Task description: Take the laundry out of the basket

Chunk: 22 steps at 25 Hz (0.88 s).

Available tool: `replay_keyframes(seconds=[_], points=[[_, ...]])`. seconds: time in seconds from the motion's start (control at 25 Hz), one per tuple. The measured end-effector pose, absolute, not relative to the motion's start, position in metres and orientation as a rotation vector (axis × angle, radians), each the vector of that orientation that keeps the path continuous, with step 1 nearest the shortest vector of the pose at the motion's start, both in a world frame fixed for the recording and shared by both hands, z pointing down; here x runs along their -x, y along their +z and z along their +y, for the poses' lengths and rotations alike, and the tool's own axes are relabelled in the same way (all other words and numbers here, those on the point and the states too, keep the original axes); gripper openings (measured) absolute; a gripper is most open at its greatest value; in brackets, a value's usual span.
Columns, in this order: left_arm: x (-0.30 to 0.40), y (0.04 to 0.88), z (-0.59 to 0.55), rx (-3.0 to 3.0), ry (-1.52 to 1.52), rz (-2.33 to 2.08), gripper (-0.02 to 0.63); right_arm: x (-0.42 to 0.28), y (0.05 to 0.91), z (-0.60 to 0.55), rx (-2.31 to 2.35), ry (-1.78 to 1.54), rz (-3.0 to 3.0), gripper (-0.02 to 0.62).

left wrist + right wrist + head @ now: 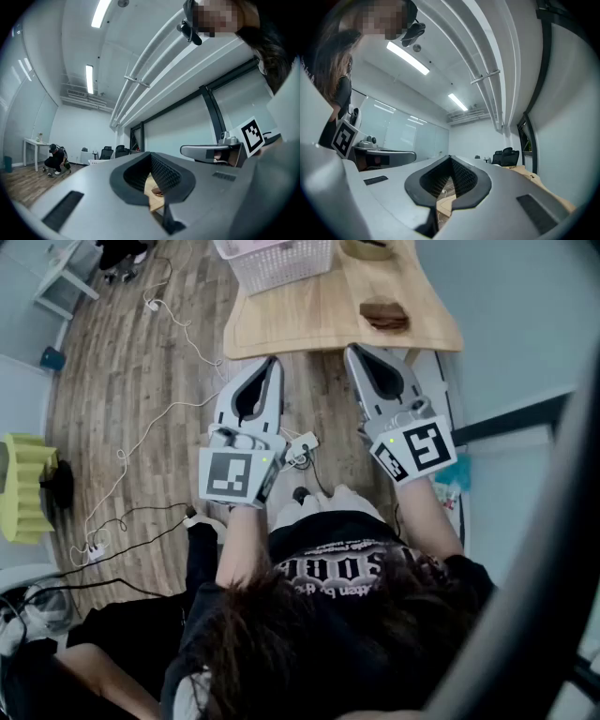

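A white lattice laundry basket (pixel 277 261) stands at the far end of the wooden table (pixel 319 320), cut off by the top edge of the head view; what lies inside it is hidden. My left gripper (pixel 273 360) and right gripper (pixel 352 350) are held side by side just short of the table's near edge, both tilted upward. Each is shut with nothing between its jaws. In the left gripper view the left gripper (pixel 151 154) has its jaws together, and the right gripper (pixel 211 151) shows beside it. The right gripper (pixel 451 158) looks the same in its own view.
A brown folded item (pixel 383 315) lies on the table's right side. White and black cables (pixel 150 427) trail over the wooden floor at the left, near a yellow object (pixel 23 486). A person (pixel 55 159) crouches far back in the room, with office chairs (pixel 112 152) beyond.
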State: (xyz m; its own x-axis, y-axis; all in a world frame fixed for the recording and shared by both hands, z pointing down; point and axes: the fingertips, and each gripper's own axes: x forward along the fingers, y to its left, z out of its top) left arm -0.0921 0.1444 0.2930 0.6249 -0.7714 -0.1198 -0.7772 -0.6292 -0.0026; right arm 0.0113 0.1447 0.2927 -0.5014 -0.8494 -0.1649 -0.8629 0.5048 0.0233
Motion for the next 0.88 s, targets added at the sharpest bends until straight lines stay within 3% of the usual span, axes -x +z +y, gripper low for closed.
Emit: replay_keyframes(seconds=[0.88], points=[[0.155,0.304,0.087,2.817,0.125,1.258,0.0,0.034,0.299,0.088,1.549,0.096,2.558,0.029]])
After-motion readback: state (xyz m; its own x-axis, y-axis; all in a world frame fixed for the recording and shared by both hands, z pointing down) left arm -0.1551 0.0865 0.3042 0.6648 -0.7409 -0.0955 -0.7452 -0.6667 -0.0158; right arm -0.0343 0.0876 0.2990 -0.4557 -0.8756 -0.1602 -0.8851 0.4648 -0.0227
